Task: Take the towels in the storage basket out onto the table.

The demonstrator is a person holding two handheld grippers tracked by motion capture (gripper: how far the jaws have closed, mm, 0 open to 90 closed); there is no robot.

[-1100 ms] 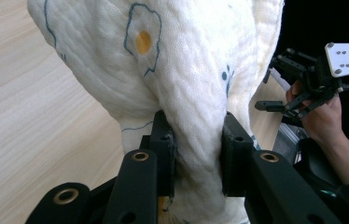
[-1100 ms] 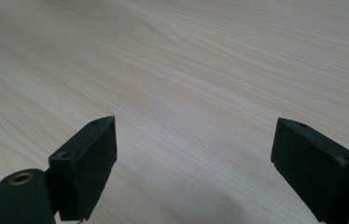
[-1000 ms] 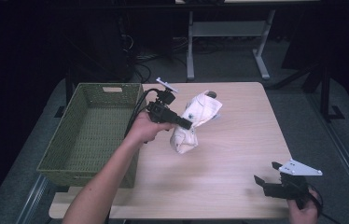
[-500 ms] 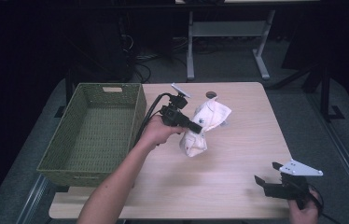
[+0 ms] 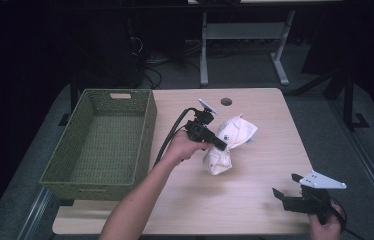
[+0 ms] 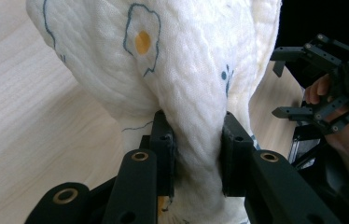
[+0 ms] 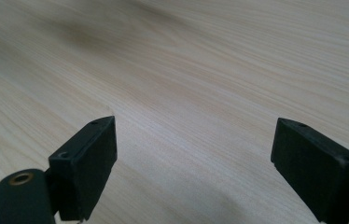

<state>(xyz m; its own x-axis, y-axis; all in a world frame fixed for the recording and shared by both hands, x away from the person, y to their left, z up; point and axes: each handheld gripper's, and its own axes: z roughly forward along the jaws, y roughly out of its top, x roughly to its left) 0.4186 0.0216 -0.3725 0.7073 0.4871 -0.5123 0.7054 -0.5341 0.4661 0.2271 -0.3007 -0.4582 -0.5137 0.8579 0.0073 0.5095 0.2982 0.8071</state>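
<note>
A cream cloth (image 5: 230, 142) printed with fried eggs hangs bunched over the middle of the wooden table (image 5: 255, 210). My left gripper (image 5: 221, 144) is shut on it, and in the left gripper view the fabric (image 6: 186, 70) is pinched between the two black jaws of that gripper (image 6: 196, 161). The cloth's lower end droops to the tabletop. At the table's front right corner my right gripper (image 5: 284, 196) stands open, held low by a hand. Its own view shows that gripper (image 7: 193, 163) with jaws wide apart over bare wood.
A green woven basket (image 5: 147, 127) stands along the table's left side, with nothing visible inside. A round hole (image 5: 226, 101) sits near the table's far edge. Metal stand legs (image 5: 280, 70) and cables lie on the floor behind.
My left gripper has carried the cloth to the right and slightly toward the front. The right gripper has stayed where it was.
</note>
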